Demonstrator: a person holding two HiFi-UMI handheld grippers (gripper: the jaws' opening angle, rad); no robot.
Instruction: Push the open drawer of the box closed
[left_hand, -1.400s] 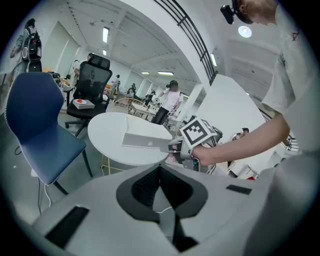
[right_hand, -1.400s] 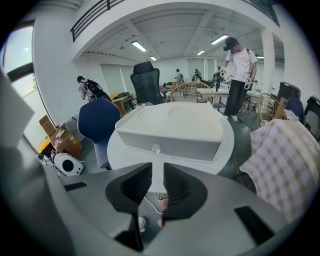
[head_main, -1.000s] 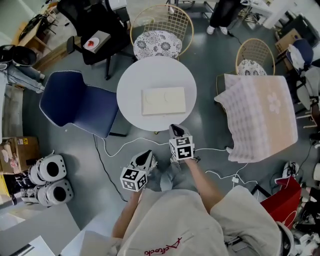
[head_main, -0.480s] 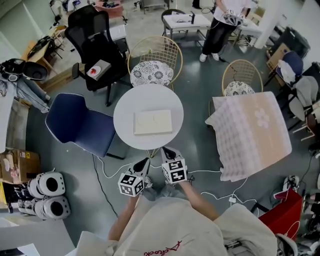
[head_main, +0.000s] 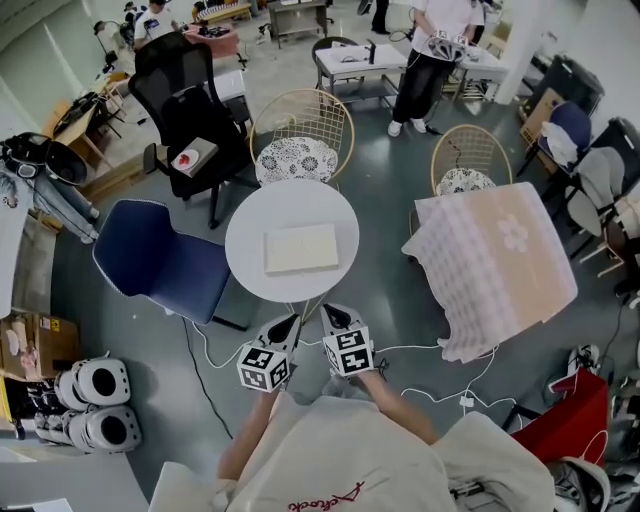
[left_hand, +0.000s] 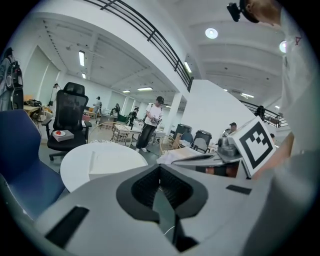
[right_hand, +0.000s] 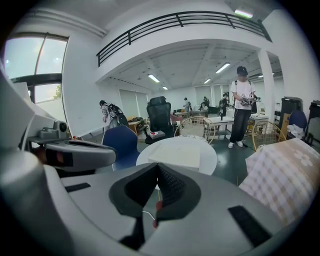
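Observation:
A flat cream box (head_main: 301, 248) lies in the middle of the round white table (head_main: 240, 250). No drawer front stands out from it in the head view. My left gripper (head_main: 290, 322) and right gripper (head_main: 330, 312) hover side by side just off the table's near edge, pointing at it. Both are shut with nothing between the jaws. In the left gripper view the box (left_hand: 107, 161) sits beyond the left gripper (left_hand: 160, 170). The right gripper view shows the box (right_hand: 182, 156) on the table (right_hand: 212, 157) past the right gripper (right_hand: 159, 167).
A blue chair (head_main: 160, 262) stands left of the table and a wire chair (head_main: 300, 140) behind it. A table under a checked cloth (head_main: 495, 265) is to the right. White cables (head_main: 420, 350) trail on the floor. A person (head_main: 430, 50) stands at the back.
Both grippers have risen and drawn closer together. The right one, whose tip was at the table's near edge, has pulled back. The head camera now sees more of the room.

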